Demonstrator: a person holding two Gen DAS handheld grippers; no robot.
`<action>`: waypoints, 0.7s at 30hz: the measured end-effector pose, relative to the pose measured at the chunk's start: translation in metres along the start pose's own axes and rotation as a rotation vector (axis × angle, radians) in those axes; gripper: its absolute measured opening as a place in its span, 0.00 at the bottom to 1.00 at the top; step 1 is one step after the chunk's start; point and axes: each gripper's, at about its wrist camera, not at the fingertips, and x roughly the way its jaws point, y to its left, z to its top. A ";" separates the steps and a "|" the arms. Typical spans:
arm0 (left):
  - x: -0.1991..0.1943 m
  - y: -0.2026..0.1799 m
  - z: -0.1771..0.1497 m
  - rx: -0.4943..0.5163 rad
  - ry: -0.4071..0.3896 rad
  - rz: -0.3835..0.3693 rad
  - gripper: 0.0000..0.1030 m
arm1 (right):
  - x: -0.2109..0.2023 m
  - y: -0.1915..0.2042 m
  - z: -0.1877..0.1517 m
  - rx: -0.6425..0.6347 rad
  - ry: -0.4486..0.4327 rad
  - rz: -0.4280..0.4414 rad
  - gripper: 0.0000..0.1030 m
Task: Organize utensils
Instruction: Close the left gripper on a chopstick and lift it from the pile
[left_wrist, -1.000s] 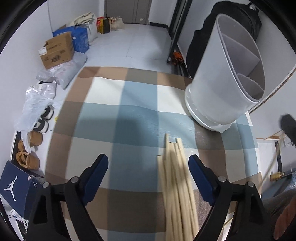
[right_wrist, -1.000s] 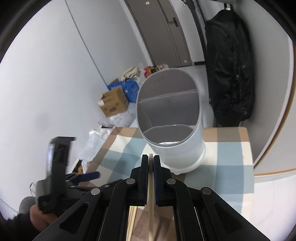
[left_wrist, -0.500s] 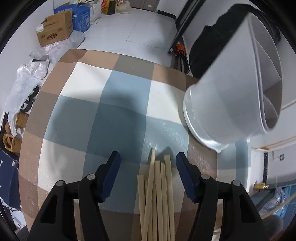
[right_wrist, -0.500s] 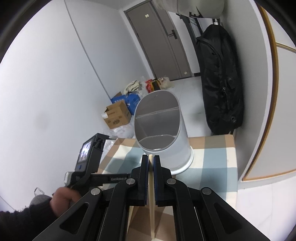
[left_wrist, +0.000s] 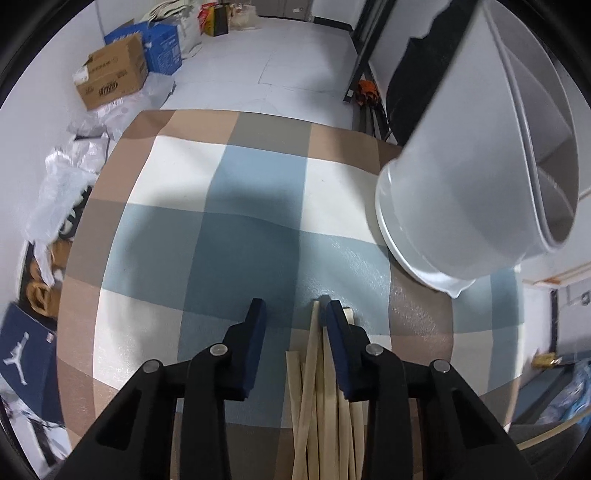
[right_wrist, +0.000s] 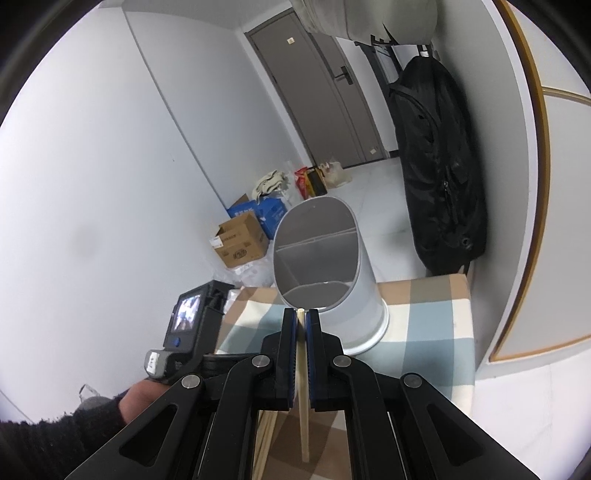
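Several pale wooden chopsticks lie in a loose bundle on the checked tablecloth. My left gripper points down over their far ends and its jaws are closing. Some sticks lie between the jaws against the right pad, with a wide gap to the left pad. A white oval utensil holder with inner dividers stands at the far right of the table. My right gripper is shut on a single chopstick, held above the table just short of the holder.
A hand at the left of the right wrist view holds the left gripper's handle. On the floor beyond the table are a cardboard box, a blue box, plastic bags and shoes. A black backpack hangs by the wall behind the holder.
The left jaws have narrowed from wide to a small gap and shifted over the sticks' far ends. The right gripper has risen and drawn back with its chopstick, so the holder looks smaller.
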 end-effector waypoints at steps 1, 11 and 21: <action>0.000 -0.002 -0.001 0.004 0.002 0.000 0.19 | 0.000 -0.001 0.000 0.002 0.000 0.000 0.04; -0.003 0.005 -0.002 -0.046 0.008 -0.062 0.01 | -0.002 -0.002 0.002 0.009 -0.010 -0.004 0.04; -0.028 0.028 -0.002 -0.116 -0.089 -0.101 0.00 | -0.001 0.003 0.001 -0.006 -0.025 -0.014 0.04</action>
